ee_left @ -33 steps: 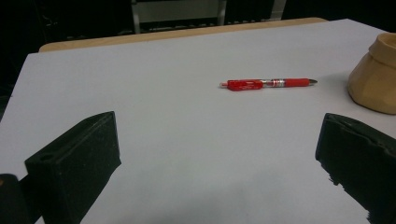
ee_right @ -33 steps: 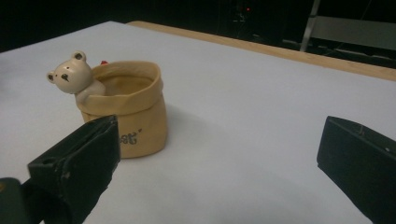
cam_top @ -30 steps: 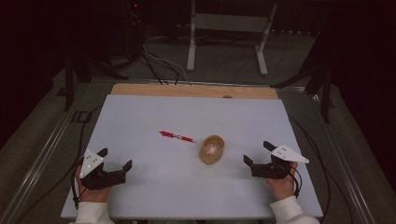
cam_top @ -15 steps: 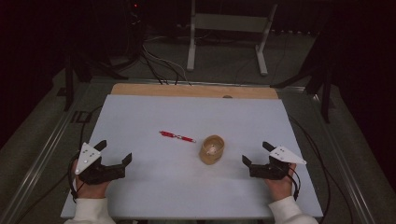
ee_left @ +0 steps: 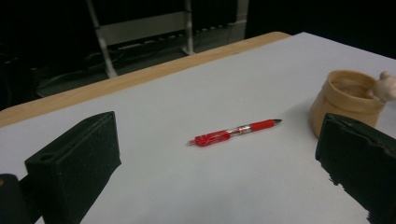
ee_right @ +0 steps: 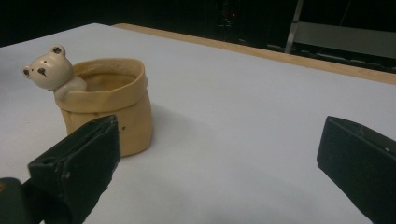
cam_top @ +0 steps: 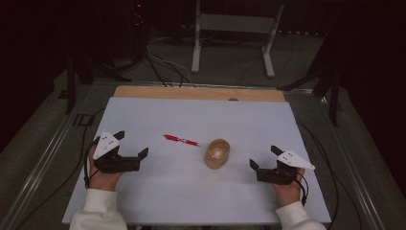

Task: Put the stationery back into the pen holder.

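A red pen (cam_top: 181, 140) (ee_left: 236, 131) lies flat near the middle of the white table (cam_top: 201, 196). Just right of it stands a tan bag-shaped pot (cam_top: 218, 153) (ee_right: 109, 100) (ee_left: 348, 98) with a small bear figure (ee_right: 49, 70) peeking over its rim. My left gripper (cam_top: 131, 144) (ee_left: 219, 172) rests open at the front left, pointing toward the pen, nothing between its jaws. At the front right my right gripper (cam_top: 264, 157) (ee_right: 219, 163) is open too, a short way right of the pot and apart from it.
A wooden strip (cam_top: 196, 92) runs along the table's far edge. Beyond it stand a metal frame (cam_top: 234, 28) and floor cables (cam_top: 165, 64) in the dark. Cables (cam_top: 316, 139) trail past the table's right side.
The left gripper has shifted a little forward and toward the pen. The right gripper has barely moved. The pen and pot stay put.
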{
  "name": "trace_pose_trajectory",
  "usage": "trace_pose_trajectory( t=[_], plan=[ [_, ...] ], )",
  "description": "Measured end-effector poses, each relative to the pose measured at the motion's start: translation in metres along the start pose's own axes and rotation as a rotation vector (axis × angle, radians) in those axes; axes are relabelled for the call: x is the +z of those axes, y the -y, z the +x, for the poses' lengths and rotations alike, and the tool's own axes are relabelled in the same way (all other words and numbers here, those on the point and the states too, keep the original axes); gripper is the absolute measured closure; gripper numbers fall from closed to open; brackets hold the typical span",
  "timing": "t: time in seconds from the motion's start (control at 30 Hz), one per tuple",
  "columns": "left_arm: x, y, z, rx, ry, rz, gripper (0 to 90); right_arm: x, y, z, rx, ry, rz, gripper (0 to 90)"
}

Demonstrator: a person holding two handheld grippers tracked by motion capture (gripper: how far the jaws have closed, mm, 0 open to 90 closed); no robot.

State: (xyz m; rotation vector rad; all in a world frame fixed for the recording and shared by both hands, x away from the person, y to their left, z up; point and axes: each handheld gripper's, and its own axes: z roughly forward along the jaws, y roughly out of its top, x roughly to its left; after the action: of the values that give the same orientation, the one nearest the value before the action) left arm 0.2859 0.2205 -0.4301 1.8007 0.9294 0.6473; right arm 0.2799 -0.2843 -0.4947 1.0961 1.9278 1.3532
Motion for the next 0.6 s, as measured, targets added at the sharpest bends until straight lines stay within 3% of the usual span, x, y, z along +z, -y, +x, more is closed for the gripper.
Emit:
trace_pose_trajectory(
  t=[0.23, 0.47, 0.6],
  plan=[
    [0.019, -0.015, 0.001, 0.033, 0.054, 0.024, 0.4, -0.001, 0.001, -0.001, 0.005, 0.012, -0.002, 0.1],
    [0.045, -0.028, -0.002, 0.092, 0.095, 0.054, 0.4, -0.001, 0.001, -0.003, 0.011, 0.015, -0.005, 0.2],
    [0.062, -0.035, -0.006, 0.102, 0.121, 0.081, 0.4, 0.0, 0.001, -0.003, 0.01, 0.017, -0.004, 0.1]
  ],
)
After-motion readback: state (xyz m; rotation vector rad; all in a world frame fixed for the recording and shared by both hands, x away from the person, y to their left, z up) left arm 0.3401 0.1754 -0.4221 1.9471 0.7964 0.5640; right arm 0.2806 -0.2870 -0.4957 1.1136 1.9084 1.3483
